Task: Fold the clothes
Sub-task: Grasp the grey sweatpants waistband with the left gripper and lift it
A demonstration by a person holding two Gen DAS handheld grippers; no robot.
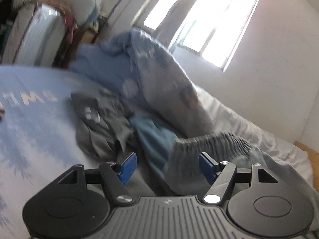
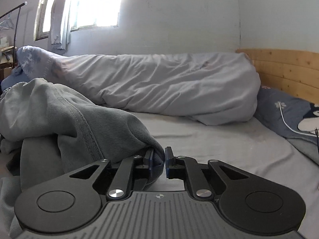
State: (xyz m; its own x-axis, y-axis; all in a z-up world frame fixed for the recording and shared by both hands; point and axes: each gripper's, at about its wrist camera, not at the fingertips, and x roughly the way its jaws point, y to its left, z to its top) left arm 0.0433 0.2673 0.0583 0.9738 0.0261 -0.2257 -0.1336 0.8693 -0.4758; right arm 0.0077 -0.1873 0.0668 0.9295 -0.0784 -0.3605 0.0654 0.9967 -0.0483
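While both grippers work over the bed (image 2: pixel 209 137), grey trousers (image 2: pixel 65 109) lie crumpled on it.
Right gripper (image 2: pixel 159 162): fingers nearly closed, a trouser fold between them, touching the left pad; grip uncertain. Left gripper (image 1: pixel 167 168): fingers released, waistband (image 1: pixel 211 141) just ahead of the right finger.

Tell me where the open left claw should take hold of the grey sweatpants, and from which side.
Grip the gathered elastic waistband of the grey sweatpants. It forms a thick ridge just ahead of the left claw, so probably come straight forward and slightly down, pads astride the band. The right claw already pinches a fold of the same garment.
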